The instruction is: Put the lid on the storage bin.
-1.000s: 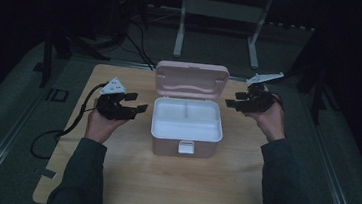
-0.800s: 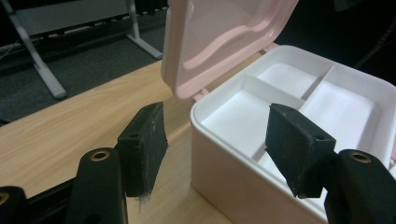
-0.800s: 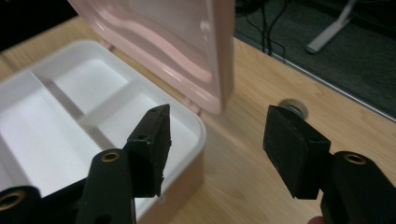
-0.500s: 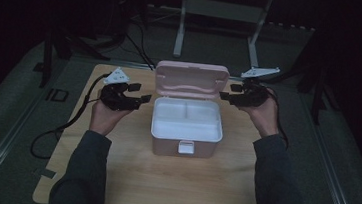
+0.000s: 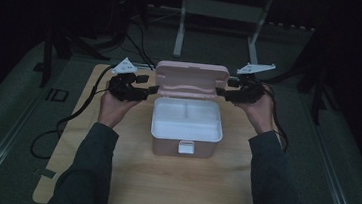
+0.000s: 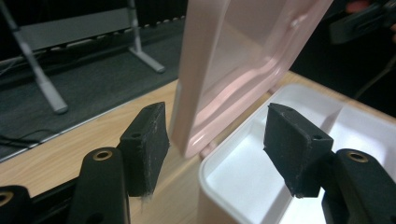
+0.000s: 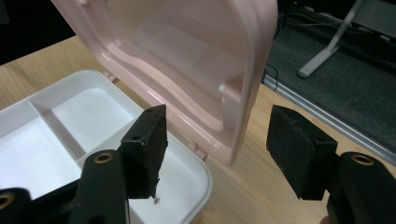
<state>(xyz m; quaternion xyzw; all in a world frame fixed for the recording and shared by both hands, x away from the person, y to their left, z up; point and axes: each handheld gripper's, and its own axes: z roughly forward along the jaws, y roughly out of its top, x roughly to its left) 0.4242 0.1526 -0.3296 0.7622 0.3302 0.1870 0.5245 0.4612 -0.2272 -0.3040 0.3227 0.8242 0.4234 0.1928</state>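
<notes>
Left gripper (image 5: 146,89) now up at the left edge of the raised lid (image 5: 192,77), farther in and higher than a second ago, when out over bare table (image 5: 111,175) beside the box. Jaws apart and just been closing a little, lid edge between the pads (image 6: 144,144) in the left gripper view, no pad pressing on it. Pink box (image 5: 186,132) at the middle of the table, unmoved, lid standing upright at the back, white tray (image 5: 187,125) inside with its divider showing. Right gripper (image 5: 222,92) likewise brought in to the lid's right edge from farther out. Jaws spread wide and just been opening, lid edge between them in the right gripper view, clear of both pads (image 7: 299,149).
</notes>
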